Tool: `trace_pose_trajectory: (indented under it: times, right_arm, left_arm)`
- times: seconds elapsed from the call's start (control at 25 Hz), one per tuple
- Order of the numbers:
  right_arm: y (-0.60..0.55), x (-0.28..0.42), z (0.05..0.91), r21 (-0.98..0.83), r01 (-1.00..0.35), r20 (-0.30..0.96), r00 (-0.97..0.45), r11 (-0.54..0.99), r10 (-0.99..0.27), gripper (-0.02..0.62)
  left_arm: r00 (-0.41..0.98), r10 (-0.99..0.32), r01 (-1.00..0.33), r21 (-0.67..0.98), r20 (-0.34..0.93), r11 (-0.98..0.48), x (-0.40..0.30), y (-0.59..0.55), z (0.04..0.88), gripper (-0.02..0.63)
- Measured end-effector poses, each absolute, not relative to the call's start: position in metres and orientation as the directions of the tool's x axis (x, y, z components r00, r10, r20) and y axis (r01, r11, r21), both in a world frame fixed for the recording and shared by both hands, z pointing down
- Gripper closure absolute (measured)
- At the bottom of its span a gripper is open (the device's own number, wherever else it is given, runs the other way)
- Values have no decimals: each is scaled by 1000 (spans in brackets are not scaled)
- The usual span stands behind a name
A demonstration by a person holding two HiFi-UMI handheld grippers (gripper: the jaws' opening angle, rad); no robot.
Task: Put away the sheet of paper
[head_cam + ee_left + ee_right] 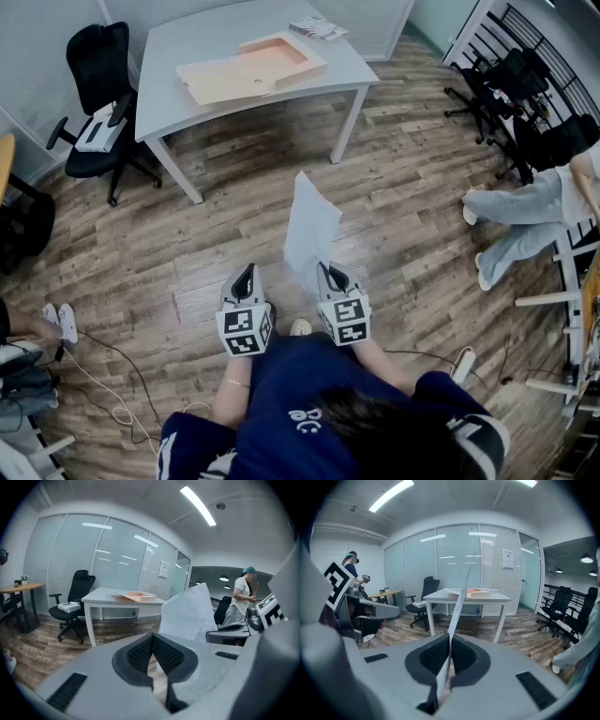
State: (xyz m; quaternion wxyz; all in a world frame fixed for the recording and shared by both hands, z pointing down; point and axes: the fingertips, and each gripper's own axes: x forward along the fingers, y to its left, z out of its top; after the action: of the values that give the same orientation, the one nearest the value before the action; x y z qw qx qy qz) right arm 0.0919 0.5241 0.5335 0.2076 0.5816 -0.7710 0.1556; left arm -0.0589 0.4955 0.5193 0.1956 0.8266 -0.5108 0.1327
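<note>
Paper is the one thing being carried: the sheet of paper point(309, 230) rises from the right tool point(330, 274), whose jaws are pressed together on its lower edge. In the right gripper view the sheet runs edge-on up between the dark pads point(461, 657). A pinch at one edge probably leaves the rest free to stand and bend, which would explain the slight curl in the head view. The tool points somewhat downward, yet the sheet leans forward and up, clear of the wooden floor point(403, 187).

The left tool point(246, 274) sits just beside the right one, with its jaws closed on nothing. In the left gripper view the sheet shows off to the right of its jaws, not between them. It looks to be kept close as a spare, ready to steady a floppy corner if needed.

The grey desk point(187, 37) stands ahead and well apart from both tools, so the sheet is in mid-carry rather than near any resting place. On the desk lies an open, shallow peach-coloured box point(278, 58) with its lid folded flat to one side. With the lid already open and the tray bare, it seems the likely home for the sheet, though that is a guess. A black office chair point(98, 66) stands at the desk's left end.
</note>
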Motion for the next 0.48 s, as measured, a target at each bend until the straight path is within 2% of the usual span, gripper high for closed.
trace_pose_trajectory:
  times: [0.48]
  right_arm:
    - [459, 76, 530, 12, -966, 524, -214, 259, -824, 588]
  left_arm:
    - [492, -761, -870, 209, 423, -446, -61, 417, 525, 603]
